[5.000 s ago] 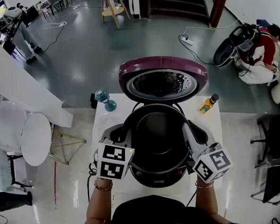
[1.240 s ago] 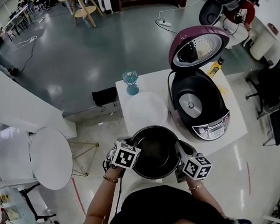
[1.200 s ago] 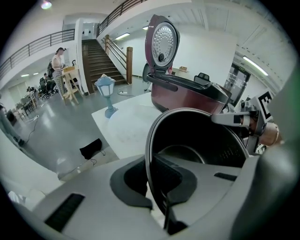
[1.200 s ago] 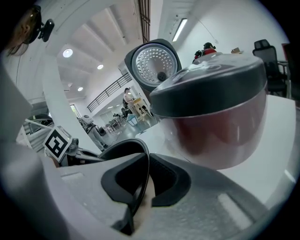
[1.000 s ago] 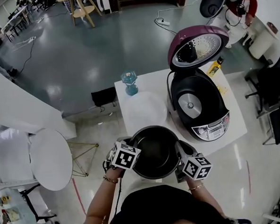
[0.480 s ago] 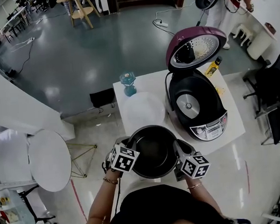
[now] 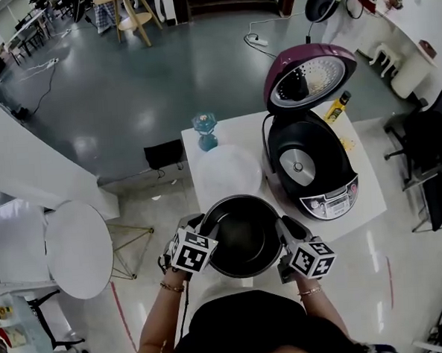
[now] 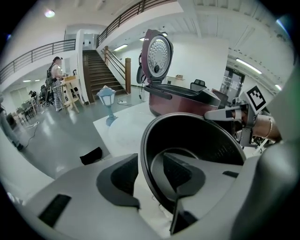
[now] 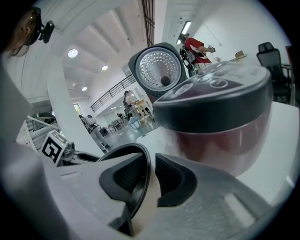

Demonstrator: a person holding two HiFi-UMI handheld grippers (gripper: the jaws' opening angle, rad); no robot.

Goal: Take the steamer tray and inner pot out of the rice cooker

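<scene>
A: Where's the pot (image 7: 243, 234)?

B: Out of the cooker (image 7: 314, 170). It sits on the near end of the counter (image 7: 241, 133), apart from the cooker, with a tool at either side.

A: Are they gripping it?

B: Letting go, I'd say. The left tool (image 8: 151, 172) has just been opening. Its jaws straddle the rim, one inside the pot and one outside, and there is a clear gap at the outer pad. The right tool (image 9: 151, 177) has just eased open too, though less far. The rim runs between its pads, close to the inner one, with a slim gap to the outer.

A: Anything in the pot?

B: Nothing, only a bare dark inside. The cooker's well looks empty as well: the lid (image 7: 308, 73) stands up and the plate at the bottom shows.

A: And the tray?

B: A pale round thing lies on the counter just behind the pot and beside the cooker. I take that for the tray (image 7: 228, 171), but it's too faint to be sure.

A: How will the pot handle?

B: It's probably stiff metal and light while empty. The rim is thin and the coat smooth, so likely slippery. The rim is the only hold I see. Pinch it at opposite sides — as the tools stand now — so it can't tip.
</scene>
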